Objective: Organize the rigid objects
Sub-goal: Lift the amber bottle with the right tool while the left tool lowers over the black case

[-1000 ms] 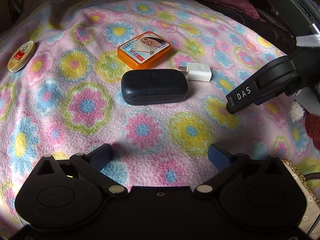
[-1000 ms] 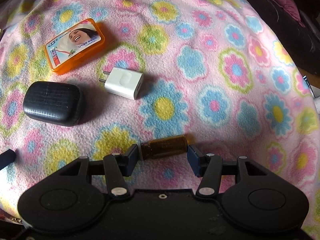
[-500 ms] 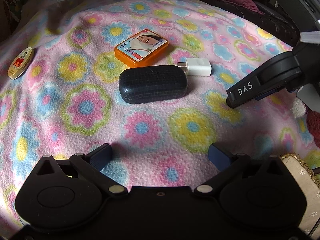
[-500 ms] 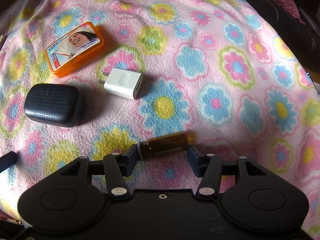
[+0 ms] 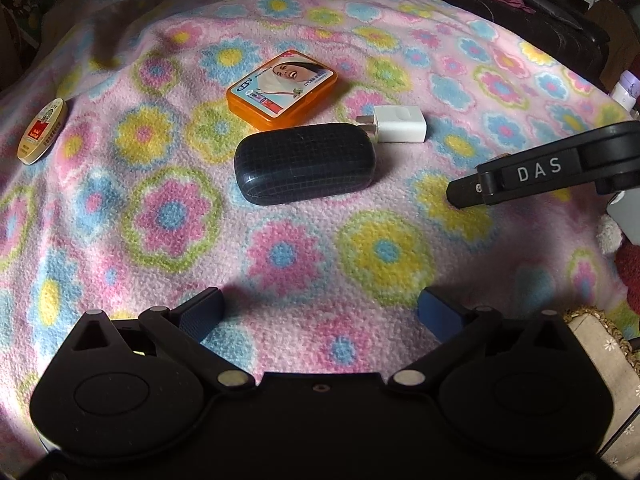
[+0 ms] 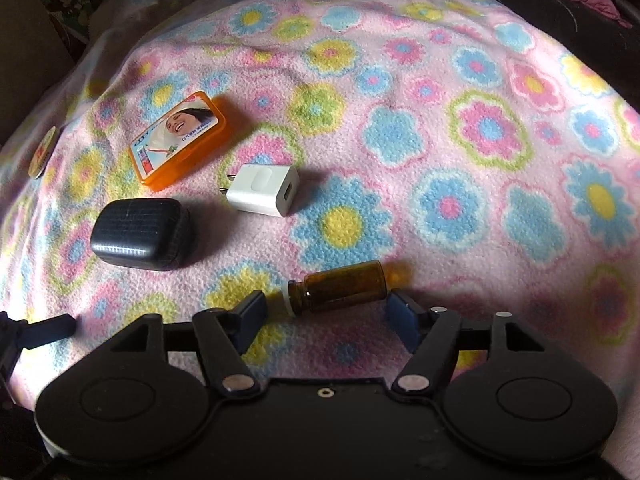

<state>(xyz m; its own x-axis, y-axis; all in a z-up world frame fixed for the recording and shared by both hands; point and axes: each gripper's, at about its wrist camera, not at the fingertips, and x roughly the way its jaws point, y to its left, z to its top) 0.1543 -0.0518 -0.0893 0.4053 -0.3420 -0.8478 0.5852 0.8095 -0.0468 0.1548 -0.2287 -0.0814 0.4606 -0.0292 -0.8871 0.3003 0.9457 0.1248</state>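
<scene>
On my right claw's finger (image 5: 540, 170), seen from my left camera, white capitals read "DAS". The orange box (image 5: 282, 89) carries a printed label with a smiling face; its small writing is too fine to read. The round tin (image 5: 42, 131) has a red mark, unreadable.

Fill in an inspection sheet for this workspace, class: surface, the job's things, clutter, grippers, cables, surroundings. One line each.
Surface: floral fleece blanket, rumpled, sunlit.
Job's things: amber bottle lying on its side; white charger plug, orange box and dark case grouped close together; round tin apart at the blanket's edge.
Clutter: nothing seen.
Grippers: right gripper opening, bottle lies between its fingers with a gap at the cap end; left gripper open over bare blanket.
Cables: nothing seen.
Surroundings: dark couch behind; patterned cloth beside the blanket.
</scene>
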